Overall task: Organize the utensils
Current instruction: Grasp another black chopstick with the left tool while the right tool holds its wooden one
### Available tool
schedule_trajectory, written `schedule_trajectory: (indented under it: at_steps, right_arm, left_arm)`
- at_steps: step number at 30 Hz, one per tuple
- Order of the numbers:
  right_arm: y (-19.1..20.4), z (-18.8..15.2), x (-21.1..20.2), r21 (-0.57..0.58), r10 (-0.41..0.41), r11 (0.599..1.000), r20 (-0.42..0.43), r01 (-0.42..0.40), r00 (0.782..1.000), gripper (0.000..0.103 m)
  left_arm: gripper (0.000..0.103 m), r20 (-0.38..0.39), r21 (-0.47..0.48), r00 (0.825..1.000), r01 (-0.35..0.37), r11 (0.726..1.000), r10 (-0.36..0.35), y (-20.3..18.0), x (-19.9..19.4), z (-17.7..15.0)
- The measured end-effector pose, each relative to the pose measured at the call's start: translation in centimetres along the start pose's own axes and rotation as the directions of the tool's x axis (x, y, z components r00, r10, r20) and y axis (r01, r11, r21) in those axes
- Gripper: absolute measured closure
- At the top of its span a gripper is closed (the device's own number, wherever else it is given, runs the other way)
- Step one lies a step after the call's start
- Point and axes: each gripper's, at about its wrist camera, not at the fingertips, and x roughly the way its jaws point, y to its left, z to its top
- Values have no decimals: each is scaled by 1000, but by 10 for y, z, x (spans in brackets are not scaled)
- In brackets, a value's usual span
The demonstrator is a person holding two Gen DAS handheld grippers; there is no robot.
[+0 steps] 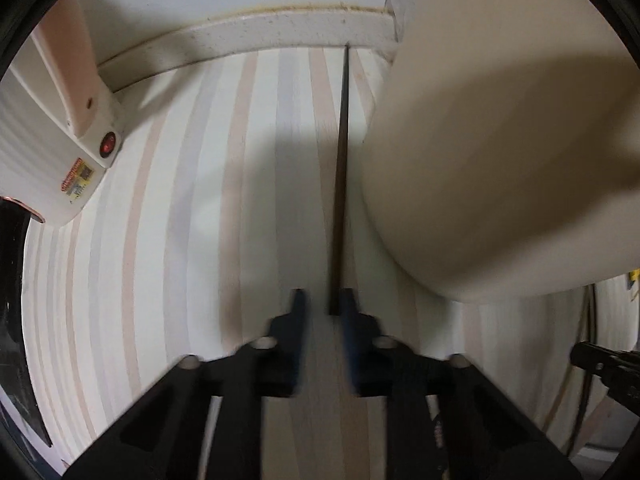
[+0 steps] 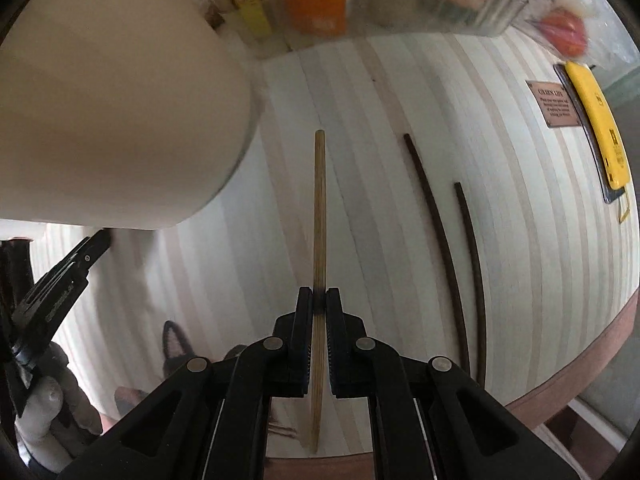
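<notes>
Brown plaque (image 2: 554,104) reading "GREEN LIFE"; right hand-held gripper (image 2: 319,300) pinching a bamboo chopstick (image 2: 319,200); left hand-held gripper (image 1: 323,300) spread.

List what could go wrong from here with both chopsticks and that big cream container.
1. The left gripper looks open around the end of the thin dark chopstick, which may slip free.
2. The right gripper clamps the light bamboo chopstick mid-length; its long ends could knock the large cream cylindrical container.
3. Two dark chopsticks on the striped wooden table could get swept aside.
</notes>
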Motion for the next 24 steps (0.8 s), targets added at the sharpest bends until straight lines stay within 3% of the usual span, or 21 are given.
schedule_trajectory:
  at_steps: [7, 12, 16, 18, 21, 24]
  right_arm:
    - [-13, -12, 5, 10, -26, 1000, -16, 26, 1000, 96]
    - [-11, -29, 9, -36, -34, 999, -36, 32, 999, 96]
    - [-10, -45, 20, -80, -45, 996, -62, 40, 997, 96]
    - [-8, -48, 25, -100, -56, 994, -70, 48, 996, 96]
    - [3, -50, 28, -136, -79, 988, -52, 71, 996, 96]
    - [5, -50, 30, -150, -89, 986, -62, 79, 994, 96]
  left_arm:
    - [99, 7, -23, 1000, -27, 999, 28, 2, -7, -18]
    - [99, -79, -97, 997, -12, 995, 4, 22, -31, -80]
    - [99, -187, -164, 981, 18, 986, -49, 32, -47, -138]
    - [98, -215, -182, 973, 39, 982, -79, 33, -51, -152]
    - [96, -232, -201, 967, 55, 978, -102, 39, -51, -151]
    - [94, -240, -233, 965, 49, 971, -106, 50, -44, -127]
